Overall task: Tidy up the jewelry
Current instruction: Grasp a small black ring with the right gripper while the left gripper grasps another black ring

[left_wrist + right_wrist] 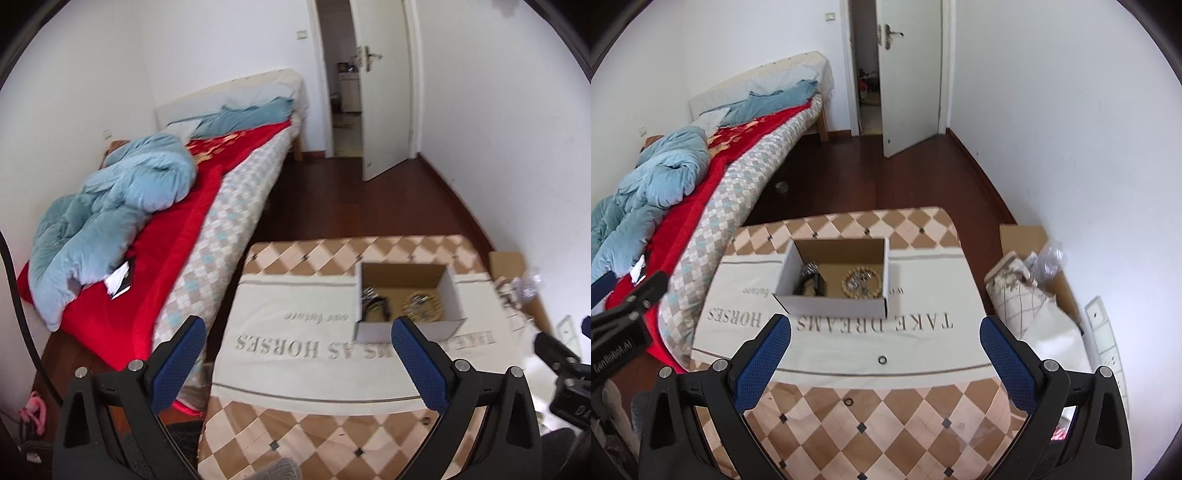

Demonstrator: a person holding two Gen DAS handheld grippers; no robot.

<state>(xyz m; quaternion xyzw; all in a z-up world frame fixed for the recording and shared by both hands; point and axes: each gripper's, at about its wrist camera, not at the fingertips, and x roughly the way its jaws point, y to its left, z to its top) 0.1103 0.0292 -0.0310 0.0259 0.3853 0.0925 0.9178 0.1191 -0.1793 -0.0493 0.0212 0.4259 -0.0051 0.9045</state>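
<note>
Jewelry rundown, going left to right.

Left gripper [299, 326]: spread wide, gripping nothing, hanging over the near side of the table [897, 439].

Next, inside the open cardboard box [831, 306] on the lettered cloth [923, 343]: dark watch-looking piece [812, 282] on the left of the box floor. Probably the heaviest bit here, with a stiff case and a floppy strap, so best pinched across the band. Hard to make out more than that.

Then a small dark ring [849, 401] out on the bare checkered tabletop, well apart from the box. Looks tiny, light, hard and slippery, and likely to skate away if nudged. Better to close narrow across the outer edge, straight down.

Back in the box, right side: beaded bracelet [860, 283], lying flat in a loop. Probably light and limp between beads, so grab one section of beads and expect droop.

Second ring [882, 359] on the cloth, near the edge. Same handling, though should slide less on fabric.

Right gripper [886, 323]: also wide apart and empty, above that ring.
</note>
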